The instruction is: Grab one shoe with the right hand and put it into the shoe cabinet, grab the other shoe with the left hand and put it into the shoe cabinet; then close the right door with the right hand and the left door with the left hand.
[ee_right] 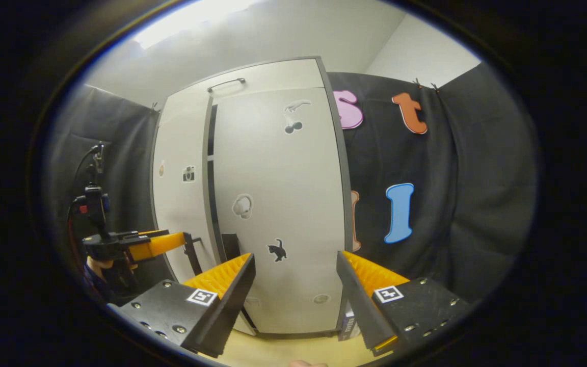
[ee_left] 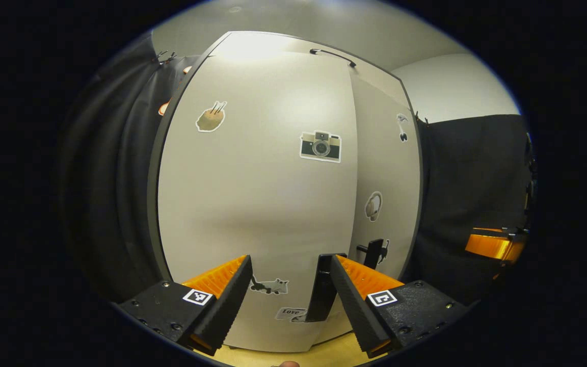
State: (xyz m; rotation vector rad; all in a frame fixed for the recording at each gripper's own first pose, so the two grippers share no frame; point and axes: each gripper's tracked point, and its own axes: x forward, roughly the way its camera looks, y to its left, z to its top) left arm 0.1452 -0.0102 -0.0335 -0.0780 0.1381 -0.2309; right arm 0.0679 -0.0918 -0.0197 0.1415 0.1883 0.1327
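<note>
Left gripper view puts the shoe cabinet (ee_left: 252, 204) square ahead, and its left door (ee_left: 252, 214) fills most of the frame from nine o'clock round to two. This door carries a round brown sticker (ee_left: 211, 118) at eleven o'clock and a camera sticker (ee_left: 320, 146) near centre. Further right, the right door (ee_left: 388, 173) looks shut, with a dark handle (ee_left: 373, 251) at about four o'clock. The left gripper (ee_left: 289, 280) sits at six o'clock, fingers spread wide and gripping nothing; a dark upright handle (ee_left: 322, 293) on the left door's edge stands just inside its right-hand finger.

Right gripper view shows the left gripper (ee_right: 174, 241) at eight o'clock, reaching toward that door edge, and a dark gap remains between the two doors, so the left door is not yet fully home. The right gripper (ee_right: 296, 278) at six o'clock hangs wide apart and empty, back from the closed right door (ee_right: 278, 204) with its cat sticker (ee_right: 276, 250). No shoes are visible; I judge they are already inside.

The step in hand appears to be closing the left door. Push flat on the panel near its free edge, steadily, until the gap closes, rather than hooking the handle, and keep the fingers clear of the seam.
</note>
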